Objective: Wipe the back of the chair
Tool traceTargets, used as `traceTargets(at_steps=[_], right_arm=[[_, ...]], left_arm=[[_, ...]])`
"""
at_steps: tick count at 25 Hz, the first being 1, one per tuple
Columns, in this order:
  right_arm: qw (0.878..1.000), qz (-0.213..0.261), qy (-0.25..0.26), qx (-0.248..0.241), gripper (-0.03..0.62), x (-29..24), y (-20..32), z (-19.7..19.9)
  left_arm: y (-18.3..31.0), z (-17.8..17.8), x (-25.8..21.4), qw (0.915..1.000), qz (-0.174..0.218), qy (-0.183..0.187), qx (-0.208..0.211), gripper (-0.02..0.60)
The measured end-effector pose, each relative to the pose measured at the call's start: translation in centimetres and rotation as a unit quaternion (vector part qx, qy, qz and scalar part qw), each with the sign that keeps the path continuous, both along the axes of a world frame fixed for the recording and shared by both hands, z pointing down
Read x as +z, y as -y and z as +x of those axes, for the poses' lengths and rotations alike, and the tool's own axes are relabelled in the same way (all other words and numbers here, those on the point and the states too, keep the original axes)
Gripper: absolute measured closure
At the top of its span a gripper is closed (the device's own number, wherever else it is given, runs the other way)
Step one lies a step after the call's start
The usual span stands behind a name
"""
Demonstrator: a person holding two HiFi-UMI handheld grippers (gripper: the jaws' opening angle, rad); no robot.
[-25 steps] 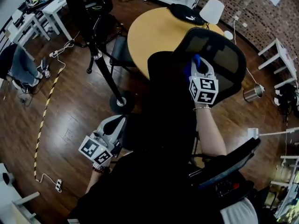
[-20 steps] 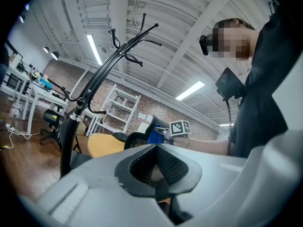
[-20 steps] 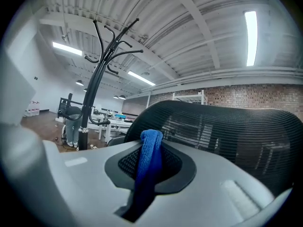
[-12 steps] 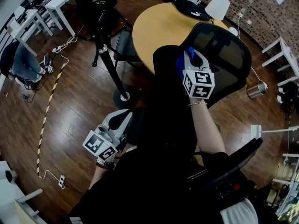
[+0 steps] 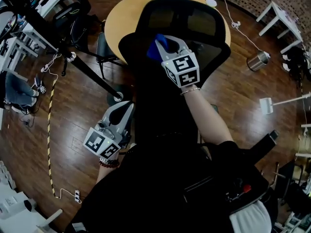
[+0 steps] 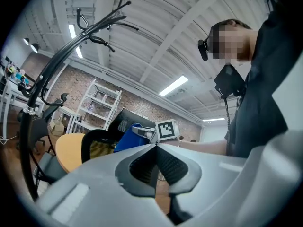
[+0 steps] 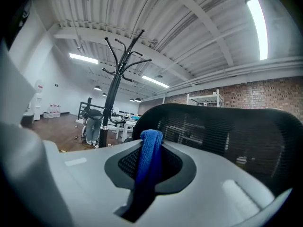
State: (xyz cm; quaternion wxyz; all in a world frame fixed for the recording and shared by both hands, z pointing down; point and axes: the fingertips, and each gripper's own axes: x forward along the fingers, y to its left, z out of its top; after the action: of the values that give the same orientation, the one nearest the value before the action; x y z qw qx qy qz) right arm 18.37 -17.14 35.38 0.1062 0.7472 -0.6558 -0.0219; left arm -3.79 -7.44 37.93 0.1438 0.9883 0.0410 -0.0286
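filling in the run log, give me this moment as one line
right gripper: shut on blue cloth | cloth: up at chair back, contact unclear | left gripper: shut, empty, held low

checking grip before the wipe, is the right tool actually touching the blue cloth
Touching. The right gripper view shows the blue cloth pinched between the closed jaws of the right tool, its end sticking out past them.
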Motion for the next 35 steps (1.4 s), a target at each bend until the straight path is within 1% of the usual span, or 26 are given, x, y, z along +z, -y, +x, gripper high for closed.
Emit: traceTargets(at_steps=[3,8,10,16,21,24,28,35], right_arm=[[0.999,-0.018,0.008,0.025,0.554,2.1,-4.0,2.9],[0.993,-0.049,0.03,0.106,0.554,5.4,-10.3,10.4],[0.99,-0.057,0.033,0.128,0.554,6.2,-11.9,12.3],[0.985,-0.039,0.046,0.161,0.554,5.8,-13.9,16.0],[0.985,-0.043,0.032,0.166,0.554,5.8,-13.7,16.2],[0.984,-0.043,0.036,0.168,0.554,6.0,-12.9,16.2],[0.984,-0.048,0.038,0.169,0.554,6.0,-11.9,15.9],[0.982,-0.059,0.032,0.174,0.554,6.2,-8.8,14.9]], left_arm=[[-1.5,1.8,0.7,0.9998,-0.002,0.014,0.015,0.575],[-4.7,4.9,0.4,0.9996,0.007,0.019,0.02,0.575],[-5.6,5.9,0.6,0.9992,0.01,0.028,0.026,0.575],[-6.6,7.7,1.0,0.9988,0.011,0.041,0.026,0.575],[-7.0,8.4,0.7,0.9987,0.016,0.041,0.025,0.575],[-6.7,8.2,0.9,0.9986,0.015,0.044,0.023,0.575],[-6.2,7.2,1.1,0.9988,0.012,0.045,0.015,0.575],[-3.3,4.8,1.3,0.9992,-0.003,0.04,-0.01,0.574]])
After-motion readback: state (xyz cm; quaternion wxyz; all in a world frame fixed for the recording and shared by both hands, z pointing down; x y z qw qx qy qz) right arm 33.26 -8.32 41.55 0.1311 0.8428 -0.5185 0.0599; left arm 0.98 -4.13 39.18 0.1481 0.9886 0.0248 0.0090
